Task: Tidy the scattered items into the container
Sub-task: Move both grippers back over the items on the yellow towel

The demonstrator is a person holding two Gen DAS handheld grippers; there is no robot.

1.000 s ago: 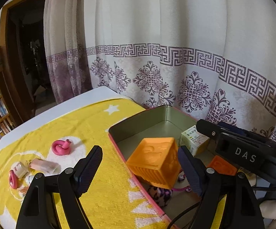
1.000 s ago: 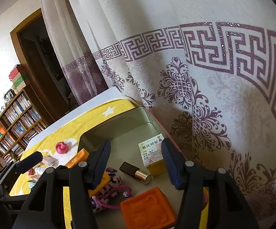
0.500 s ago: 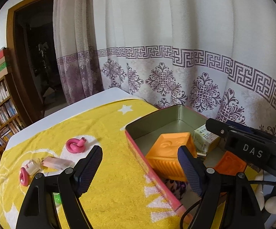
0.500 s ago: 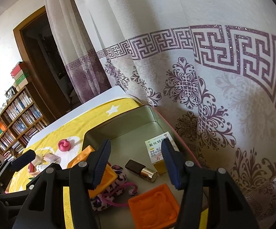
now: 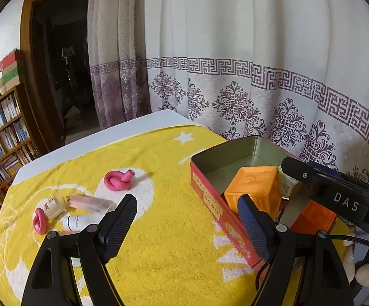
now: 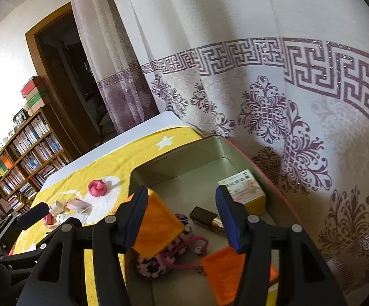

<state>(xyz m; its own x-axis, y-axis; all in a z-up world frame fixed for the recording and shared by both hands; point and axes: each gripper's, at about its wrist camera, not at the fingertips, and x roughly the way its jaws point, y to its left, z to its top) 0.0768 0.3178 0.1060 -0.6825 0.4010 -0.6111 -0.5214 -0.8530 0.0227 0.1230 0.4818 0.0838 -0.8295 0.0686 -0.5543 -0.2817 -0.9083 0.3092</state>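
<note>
The tin point(image 5: 235, 150) sits at the curtain end of the yellow towel point(image 5: 159, 229), lid off, and already holds a fair load: a big orange cube point(image 5: 253, 188) against its near wall, a flatter orange block point(image 6: 233, 275), a spotted plush toy point(image 6: 164, 252), a dark lipstick-like tube point(image 6: 205, 216) and a small yellow-and-white carton point(image 6: 245, 191) by the far wall. Well away from the tin, still out on the towel, lie a pink knotted piece point(image 5: 119, 178), a pink packet point(image 5: 90, 202), a little white box point(image 5: 53, 206), a white tube point(image 5: 78, 223) and a pink loop point(image 5: 39, 220).

The left gripper point(image 5: 187, 224) hangs over bare towel beside the tin, jaws wide apart with nothing between them. The right gripper point(image 6: 182, 214) hovers over the tin's inside, jaws also apart and empty (the cube only shows behind one finger).

The likely trouble is that cluster far from the tin: the pieces lie touching, so a wide grab may catch two at once or nudge the box aside. The flat packet could slip the pads. And the towel may bunch and drag.
</note>
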